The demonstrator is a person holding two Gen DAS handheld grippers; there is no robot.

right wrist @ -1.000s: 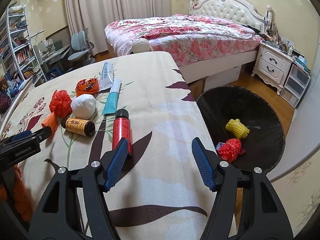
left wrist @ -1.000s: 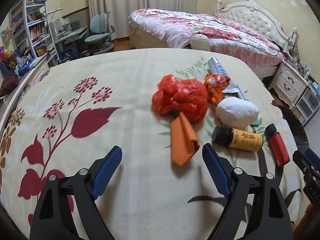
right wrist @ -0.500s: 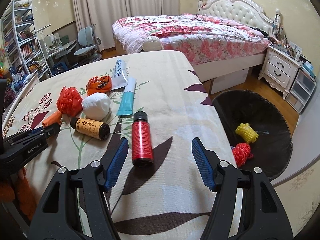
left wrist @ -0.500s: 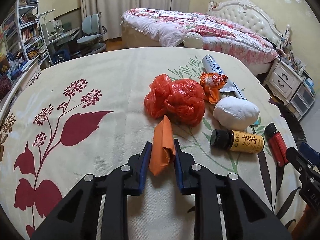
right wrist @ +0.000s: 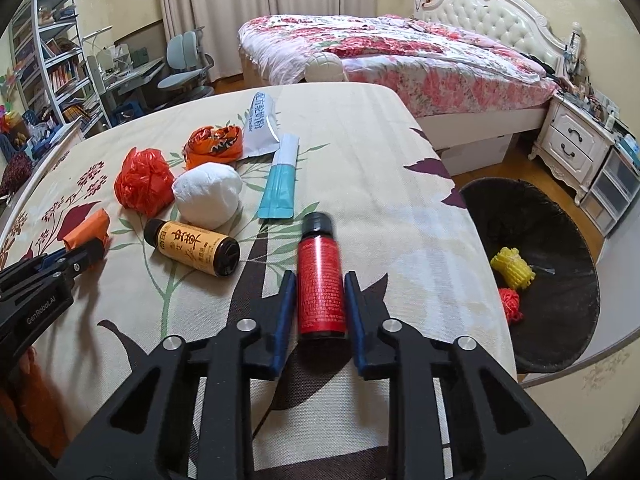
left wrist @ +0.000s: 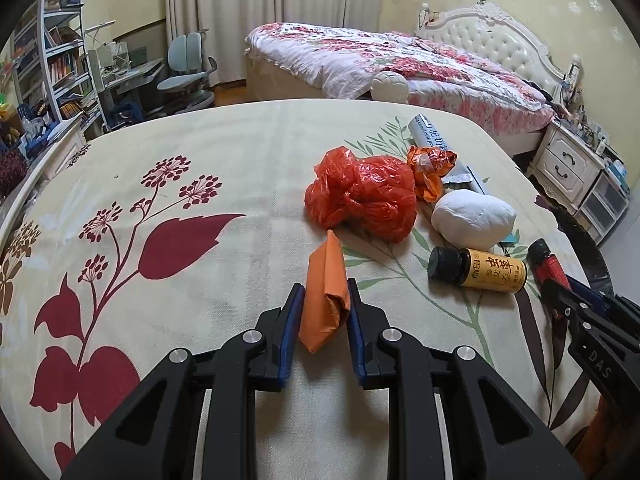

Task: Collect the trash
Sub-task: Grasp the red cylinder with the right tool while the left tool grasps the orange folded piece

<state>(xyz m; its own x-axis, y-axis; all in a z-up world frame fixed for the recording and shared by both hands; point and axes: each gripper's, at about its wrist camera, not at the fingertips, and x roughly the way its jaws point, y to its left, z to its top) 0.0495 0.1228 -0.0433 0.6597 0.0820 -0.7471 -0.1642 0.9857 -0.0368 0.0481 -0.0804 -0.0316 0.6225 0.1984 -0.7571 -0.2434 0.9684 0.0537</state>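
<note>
Closed in since 1 second ago: left gripper point(left wrist: 323, 310) now clamped on folded orange paper point(left wrist: 325, 292), right gripper point(right wrist: 320, 300) pinched onto red bottle point(right wrist: 320, 286). Both lying on floral bedspread point(right wrist: 360, 152). Nearby: red plastic bag point(left wrist: 366, 200), white wad point(left wrist: 472, 218), yellow bottle point(left wrist: 478, 270). Beside bed, black bin point(right wrist: 560, 224) holding 2 bits of trash.

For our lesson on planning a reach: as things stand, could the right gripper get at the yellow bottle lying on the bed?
Probably not at once: the right gripper is shut on the red bottle. The yellow bottle lies just to its left with nothing between.
</note>
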